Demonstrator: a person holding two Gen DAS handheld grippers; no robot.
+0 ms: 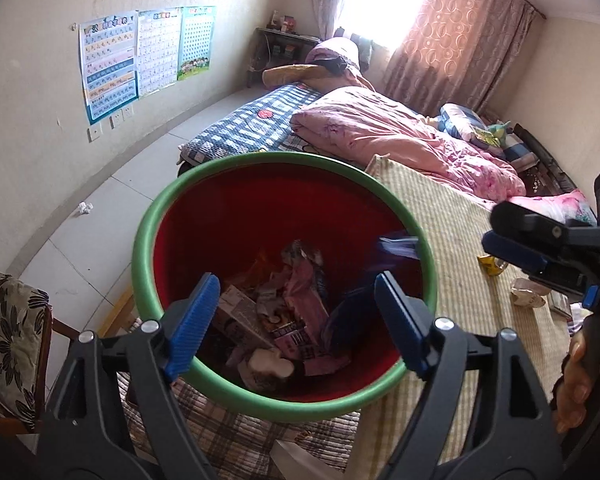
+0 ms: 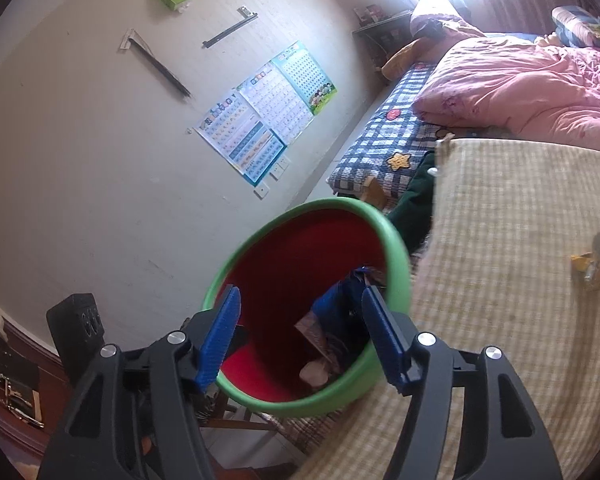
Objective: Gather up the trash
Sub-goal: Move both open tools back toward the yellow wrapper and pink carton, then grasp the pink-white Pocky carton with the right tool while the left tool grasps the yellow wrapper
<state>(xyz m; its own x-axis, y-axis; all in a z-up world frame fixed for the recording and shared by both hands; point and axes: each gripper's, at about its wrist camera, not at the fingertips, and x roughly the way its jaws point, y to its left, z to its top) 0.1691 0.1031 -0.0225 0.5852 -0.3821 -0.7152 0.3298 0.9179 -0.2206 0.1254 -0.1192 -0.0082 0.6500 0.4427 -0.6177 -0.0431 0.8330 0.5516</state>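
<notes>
Left claw (image 1: 296, 320) positioned over the mouth of the bin (image 1: 148, 248), jaws spread wide, nothing held between the blue pads (image 1: 196, 320). Bin: red inside, green rim, standing at the edge of the bed on the checked mat (image 1: 452, 264). Bin contents seen through the open jaws: crumpled wrappers (image 1: 300, 308), a small carton, a pale wad of paper near the bottom; individual items hard to separate. A blue wrapper (image 1: 396, 246) caught blurred just inside the far right wall of the bin, clear of both claws. Right claw (image 2: 300, 336) aimed into the same bin (image 2: 396, 248) from the side, jaws parted about halfway, nothing gripped; the blue wrapper (image 2: 340, 300) seen between and beyond the pads, not pressed by them. Right claw also visible in the left wrist view at the right edge (image 1: 540, 256), with a hand (image 1: 584, 376) on its handle. Remaining trash on the mat, well apart from the bin: a yellow wrapper (image 2: 592, 264) and a crumpled pale scrap (image 1: 526, 294). A white paper ball (image 1: 85, 209) on the floor tiles near the wall. Pink quilt (image 1: 400, 136) bunched farther up the bed.
</notes>
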